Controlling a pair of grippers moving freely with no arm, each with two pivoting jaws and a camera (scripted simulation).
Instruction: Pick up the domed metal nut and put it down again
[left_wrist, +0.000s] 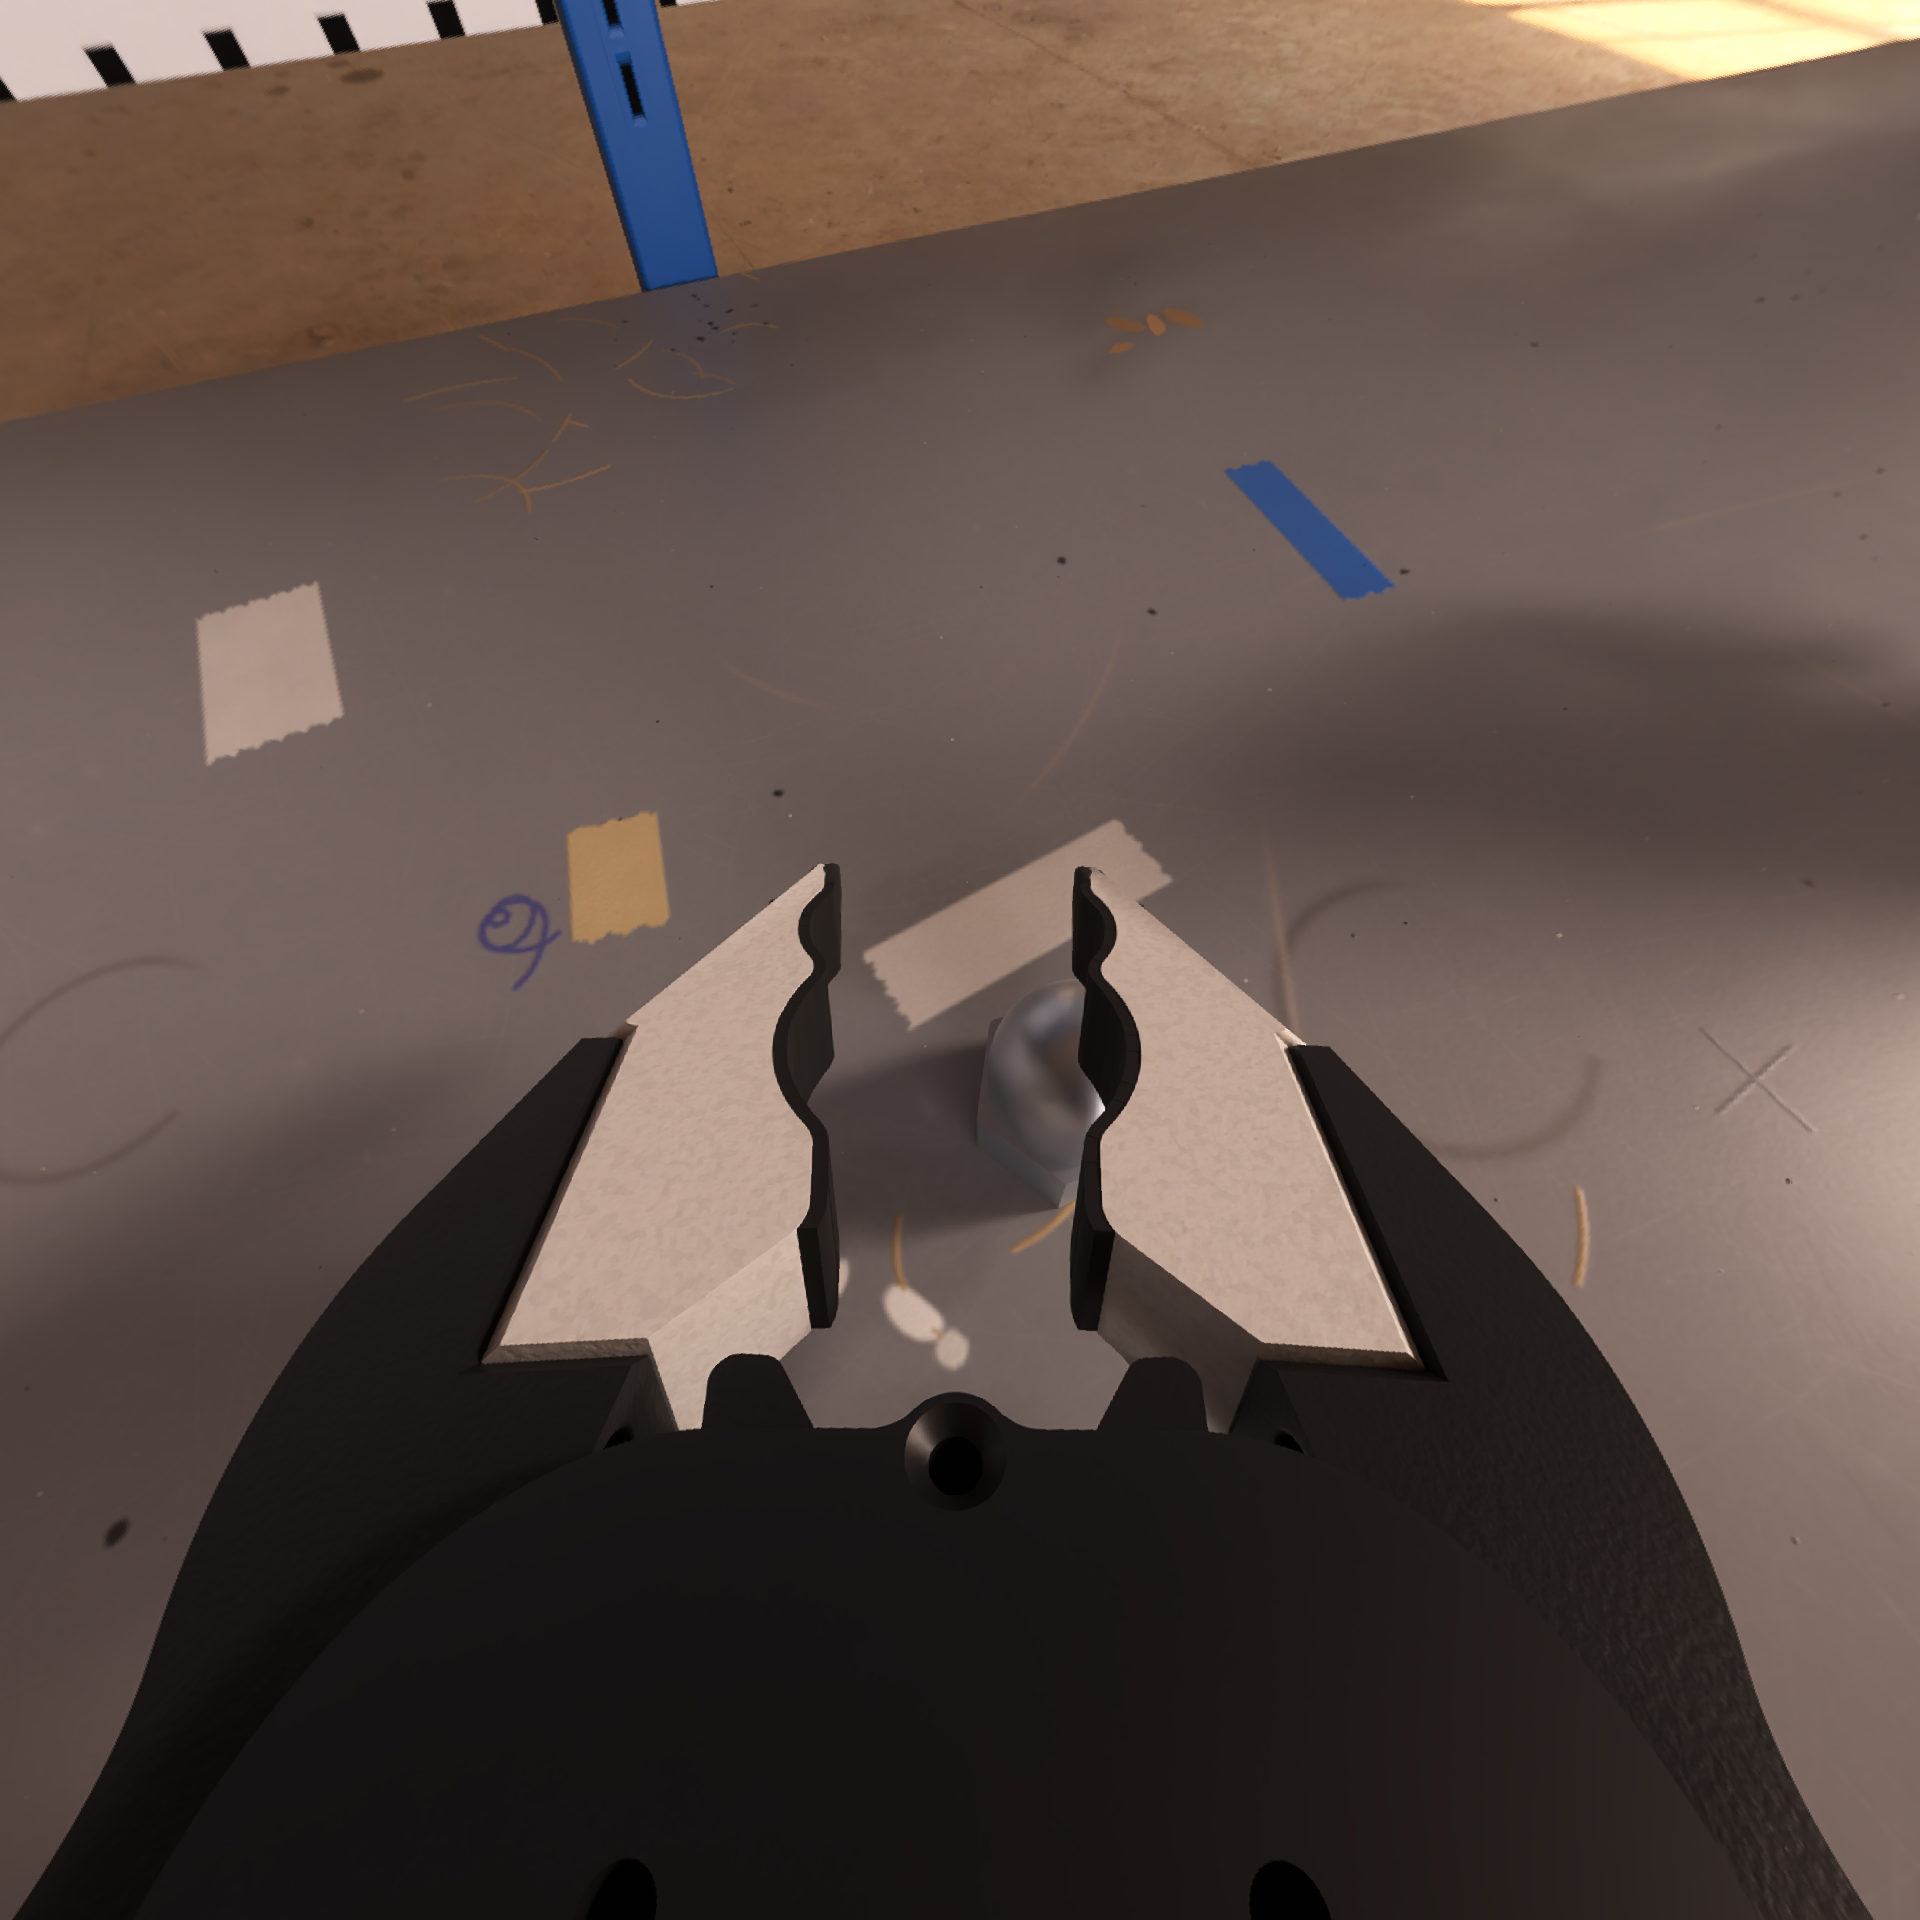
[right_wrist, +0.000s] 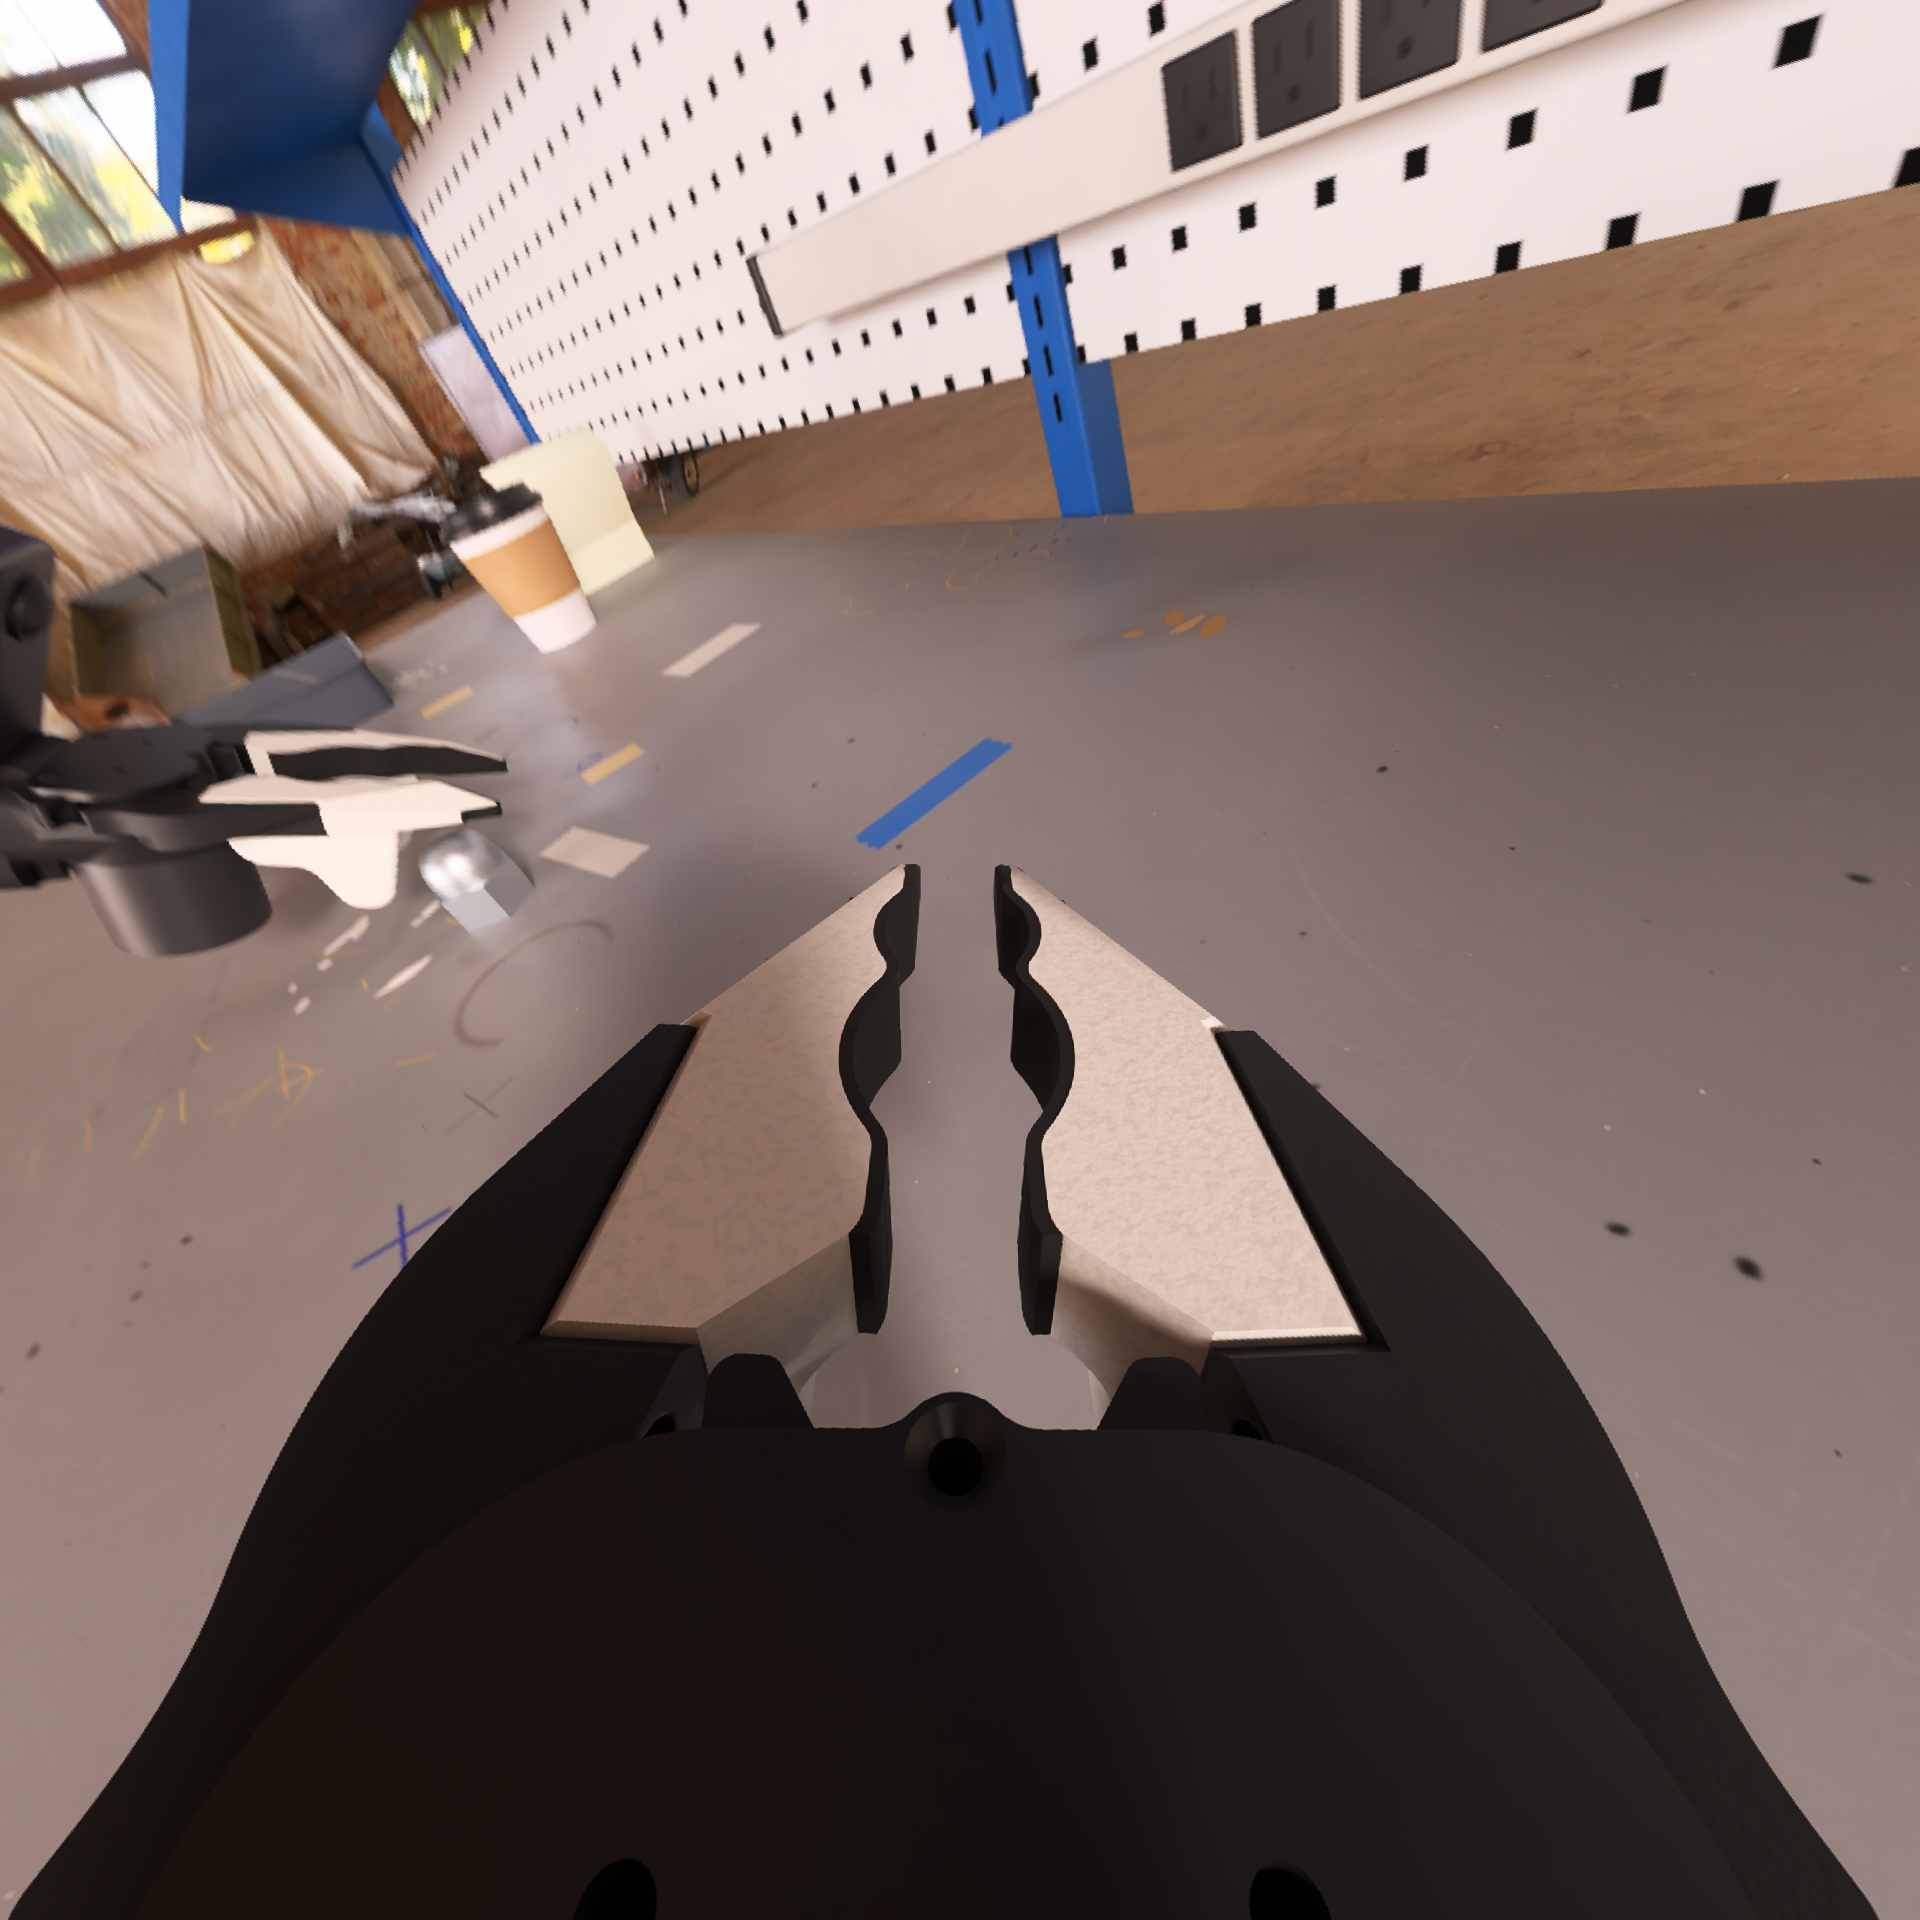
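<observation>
The domed metal nut (left_wrist: 1029, 1091) lay on the grey bench (left_wrist: 1558, 831) at the centre of the left wrist view, below the left gripper (left_wrist: 954, 883) and hard against the inner edge of the finger (left_wrist: 1174, 1122) on the frame's right, which hid part of it; the fingers stood apart with nothing clamped, and the nut sat off the middle of the gap, so closing from there risked one pad striking first and shoving the smooth dome sideways, or the rounded top squirting out of the scalloped pads; whether the tips were low enough to catch the hexagonal base I could not tell. In the right wrist view the nut (right_wrist: 473, 873) showed at middle left, under the tips of that same gripper (right_wrist: 488, 784), apparently resting on the surface; a descent that came too low could jam the tips into the bench. The right gripper (right_wrist: 954, 878) hung well apart over bare bench, fingers slightly parted and empty. Outward lay a pale tape strip (left_wrist: 1013, 920) just beyond the nut, a blue tape strip (left_wrist: 1309, 530) toward upper right, and a paper cup (right_wrist: 525, 577) at upper left, none near enough to interfere.
</observation>
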